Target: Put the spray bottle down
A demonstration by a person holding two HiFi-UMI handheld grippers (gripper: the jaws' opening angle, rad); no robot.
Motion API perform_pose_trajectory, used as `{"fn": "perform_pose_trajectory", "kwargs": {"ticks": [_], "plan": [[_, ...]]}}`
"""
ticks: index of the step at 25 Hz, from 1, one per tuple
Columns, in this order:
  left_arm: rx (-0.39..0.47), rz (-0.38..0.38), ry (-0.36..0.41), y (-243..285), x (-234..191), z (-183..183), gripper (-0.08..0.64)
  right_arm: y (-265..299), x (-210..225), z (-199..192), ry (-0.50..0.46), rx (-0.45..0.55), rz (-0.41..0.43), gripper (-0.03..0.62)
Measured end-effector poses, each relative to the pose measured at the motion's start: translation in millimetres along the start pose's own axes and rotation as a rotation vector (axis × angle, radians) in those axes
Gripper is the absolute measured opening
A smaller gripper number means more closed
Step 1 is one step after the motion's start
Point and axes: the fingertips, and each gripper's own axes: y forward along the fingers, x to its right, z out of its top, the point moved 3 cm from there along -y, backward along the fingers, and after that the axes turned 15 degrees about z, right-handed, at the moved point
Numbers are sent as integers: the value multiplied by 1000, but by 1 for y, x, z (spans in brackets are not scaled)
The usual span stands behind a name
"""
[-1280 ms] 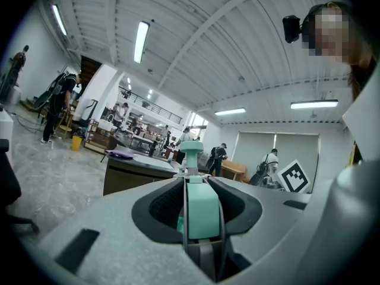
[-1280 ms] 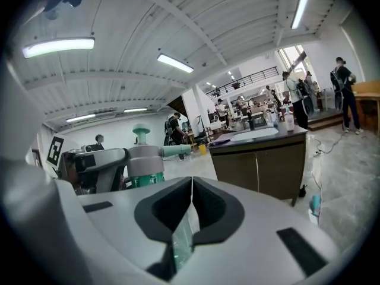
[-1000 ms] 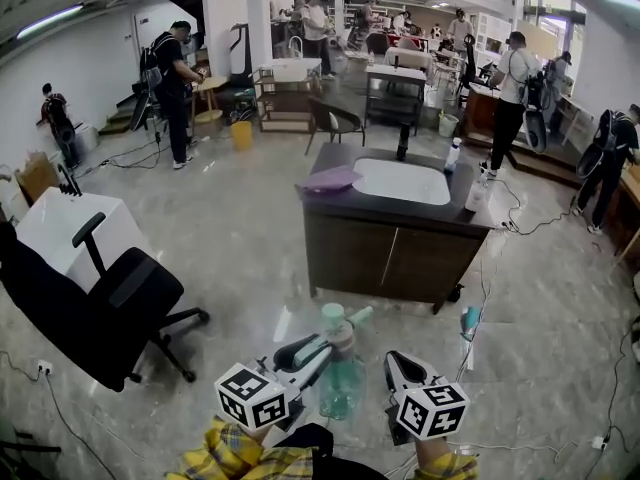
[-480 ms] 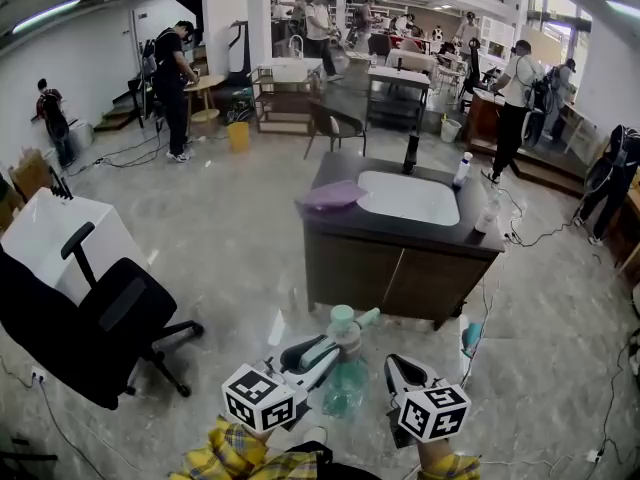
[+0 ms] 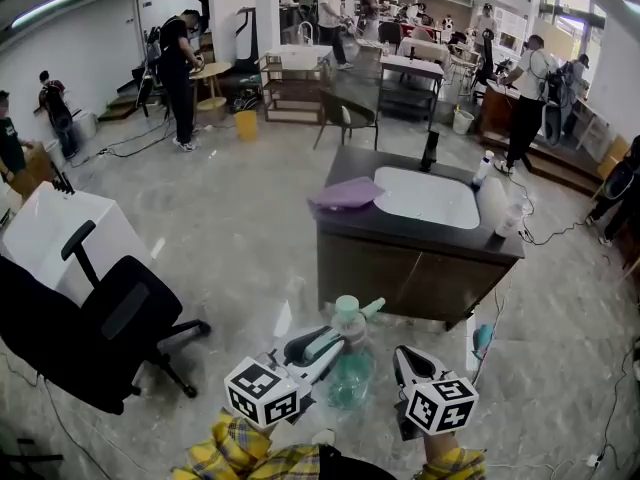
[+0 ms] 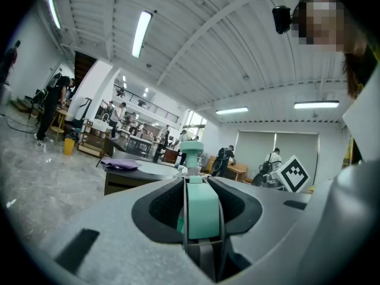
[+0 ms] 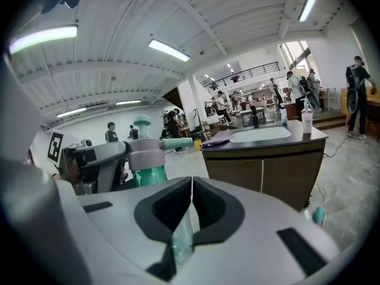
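Busy workshop hall with a grey marble floor, and the dark sink-top surface (image 5: pixel 400 226) sits centre-right, well apart. The translucent teal plastic spray bottle (image 5: pixel 348 373) hangs low-centre, pinched at its head by the left gripper (image 5: pixel 322 342). Right gripper (image 5: pixel 404 354) is pressed together, empty. Nothing's put down yet, I reckon.

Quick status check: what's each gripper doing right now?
Left gripper: closed on the spray bottle, gripping it near the trigger.
Right gripper: closed, jaws together, holding nothing.
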Motion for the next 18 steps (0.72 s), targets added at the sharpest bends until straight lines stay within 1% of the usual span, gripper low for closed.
{"fn": "perform_pose_trajectory", "kwargs": {"ticks": [8,13,18], "plan": [[-22,-19,11,22,-32,2,120,21,23,11,46,40,-44,8],[-43,-34,1,42,-32,-3,120,22,45,15,70,54,-62,8],[-35,-36,21,83,-24,11,120,31,86,38,66,73,-56,8]]}}
